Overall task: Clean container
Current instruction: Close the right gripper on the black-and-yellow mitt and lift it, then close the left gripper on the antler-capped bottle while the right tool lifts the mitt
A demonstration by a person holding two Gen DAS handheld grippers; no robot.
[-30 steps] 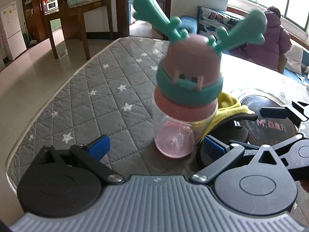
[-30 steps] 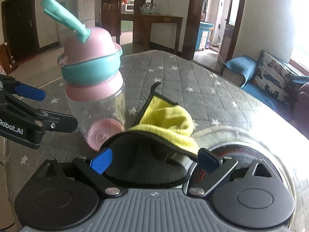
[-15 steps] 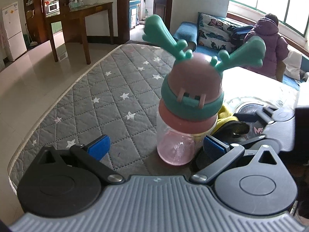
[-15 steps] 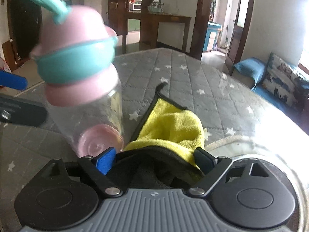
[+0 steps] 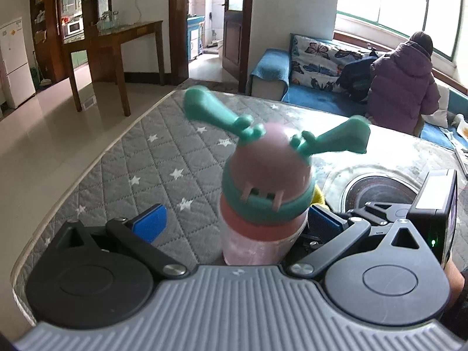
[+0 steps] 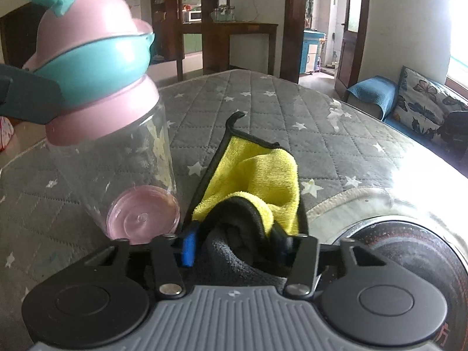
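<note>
Two grippers: both work over the grey quilted star-print table cover (image 5: pixel 163 158), one on each side of the bottle.
Bottle position: the child's drinking bottle (image 6: pixel 117 152) sits between the spread fingers of the left gripper (image 5: pixel 234 222), nearer its right finger, and leans with its top toward the left in the right wrist view; whether its pink base bears on the cover I cannot tell.
Long axis: near vertical, tilted, lid up.
Left jaws: spread wide, not pressing the bottle.
Right jaws: drawn in and pinching the yellow-and-black microfibre cloth (image 6: pixel 257 172) in the right gripper (image 6: pixel 234 245).
Key relation: cloth lies just beside the bottle's clear wall, to its right; the right gripper is the nearer to wipe it.
Bottle look: clear body, faintly smeared; pink dome lid (image 5: pixel 267 158) with a teal band and two teal antler-like handles (image 5: pixel 216 111).
</note>
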